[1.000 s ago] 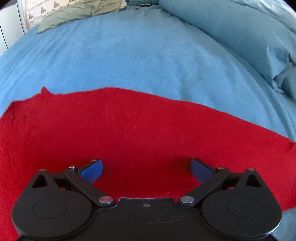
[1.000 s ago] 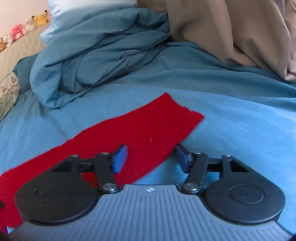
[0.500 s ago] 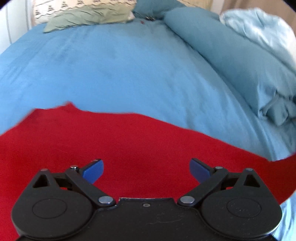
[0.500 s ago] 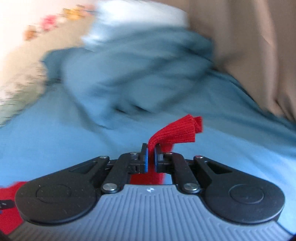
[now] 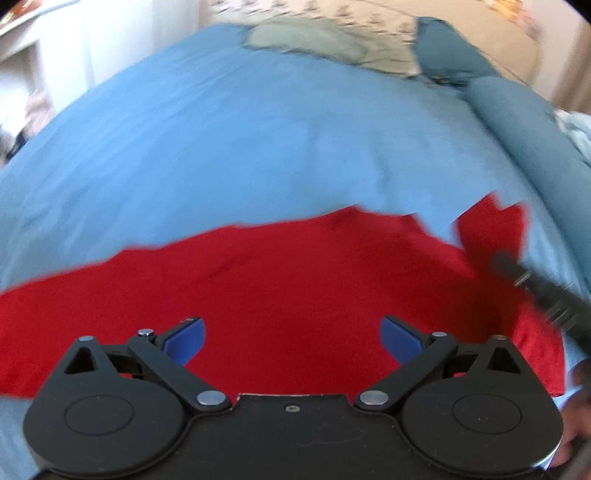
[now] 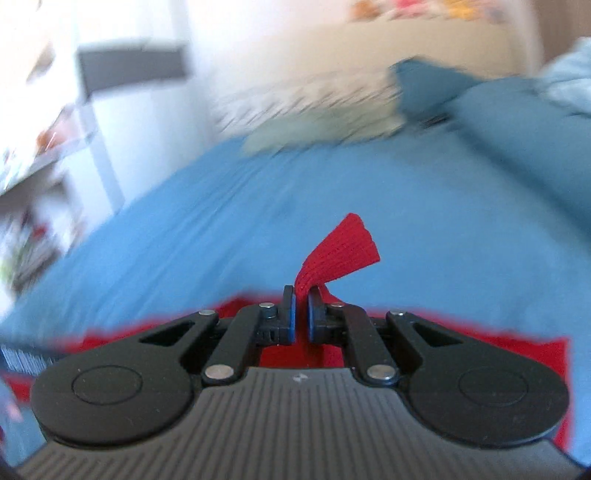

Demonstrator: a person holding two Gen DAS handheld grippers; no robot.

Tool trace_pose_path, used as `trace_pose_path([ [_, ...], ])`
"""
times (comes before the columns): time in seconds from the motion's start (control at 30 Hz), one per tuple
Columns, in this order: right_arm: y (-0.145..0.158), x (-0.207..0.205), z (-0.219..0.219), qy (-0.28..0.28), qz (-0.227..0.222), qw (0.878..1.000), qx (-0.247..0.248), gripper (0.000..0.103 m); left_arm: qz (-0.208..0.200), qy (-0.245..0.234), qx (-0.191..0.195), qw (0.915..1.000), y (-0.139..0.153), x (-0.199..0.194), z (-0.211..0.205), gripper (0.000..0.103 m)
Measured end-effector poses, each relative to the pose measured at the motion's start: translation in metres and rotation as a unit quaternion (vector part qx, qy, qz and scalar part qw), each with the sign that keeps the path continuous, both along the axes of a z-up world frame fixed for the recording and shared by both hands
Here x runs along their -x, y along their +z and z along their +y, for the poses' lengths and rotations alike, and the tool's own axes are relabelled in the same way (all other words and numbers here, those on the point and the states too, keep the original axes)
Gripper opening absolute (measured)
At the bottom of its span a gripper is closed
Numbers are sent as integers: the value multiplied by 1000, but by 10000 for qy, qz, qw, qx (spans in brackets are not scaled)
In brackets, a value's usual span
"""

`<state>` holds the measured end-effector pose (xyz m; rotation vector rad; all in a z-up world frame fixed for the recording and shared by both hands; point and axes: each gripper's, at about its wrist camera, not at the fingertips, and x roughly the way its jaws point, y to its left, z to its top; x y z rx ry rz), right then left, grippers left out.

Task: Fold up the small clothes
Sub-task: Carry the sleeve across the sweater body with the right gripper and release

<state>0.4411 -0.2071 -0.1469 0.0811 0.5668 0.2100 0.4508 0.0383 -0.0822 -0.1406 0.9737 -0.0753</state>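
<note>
Nearest in the left wrist view, the left gripper [image 5: 291,338] is seen with its jaws released and spread wide; nothing is pinched between the blue pads [image 5: 184,339]. Just beyond them the red garment [image 5: 280,280] is spread across the blue bed sheet [image 5: 236,147], filling the lower half of the view. At 3 o'clock a blurred black part of the right gripper [image 5: 532,280] is seen over the garment's raised right end.

In the right wrist view, the right gripper [image 6: 300,317] is shown with its jaws clenched on a fold of the red garment [image 6: 340,254]; a ribbed flap sticks up past the pads toward 1 o'clock, and the rest of the cloth is seen below and behind the jaws, at 6 o'clock.

Farther off, toward 12 o'clock in the left wrist view, a grey-green cloth [image 5: 314,40] is laid at the far edge of the sheet, with a patterned pillow [image 5: 332,11] behind it. At 2 o'clock a darker blue duvet [image 5: 517,122] is bunched along the bed's right side. At 10 o'clock, white furniture [image 5: 44,55] is made out, heavily blurred.
</note>
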Motion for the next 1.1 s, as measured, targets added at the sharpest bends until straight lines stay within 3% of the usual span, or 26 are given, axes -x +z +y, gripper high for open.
trace_pose_path([
  [0.13, -48, -1, 44, 526, 348, 9968, 484, 21, 292, 251, 246, 9990, -24, 4, 35, 102],
  [0.27, -63, 9, 59, 784, 308, 9926, 871, 26, 289, 169, 381, 9987, -31, 2, 36, 102],
  [0.3, -64, 11, 60, 835, 281, 9917, 933, 31, 289, 78, 419, 9987, -32, 1, 36, 102],
  [0.43, -61, 20, 57, 869, 181, 9895, 1144, 73, 336, -228, 571, 9975, -37, -1, 18, 102],
  [0.53, -50, 37, 40, 818, 62, 9858, 1468, 85, 380, -432, 642, 9963, -36, -4, 0, 102],
  [0.67, -40, 60, 3, 458, 207, 9847, 1666, 88, 527, -691, 630, 9942, -43, -10, -29, 100],
  [0.8, -36, 79, -38, -213, 462, 9866, 1548, 97, 624, -722, 685, 9931, -56, -15, -50, 91],
  [0.93, -43, 91, -74, -968, 731, 9833, 1358, 101, 440, -541, 551, 9960, -63, -19, -61, 81],
  [1.03, -53, 95, -91, -1399, 945, 9770, 1304, 101, 269, -266, 436, 9983, -65, -26, -66, 51],
  [1.07, -56, 95, -95, -1507, 988, 9755, 1265, 101, 240, -177, 405, 9987, -66, -29, -67, 24],
  [1.1, -59, 95, -99, -1602, 1021, 9743, 1214, 101, 227, -81, 401, 9989, -64, -31, -66, 5],
])
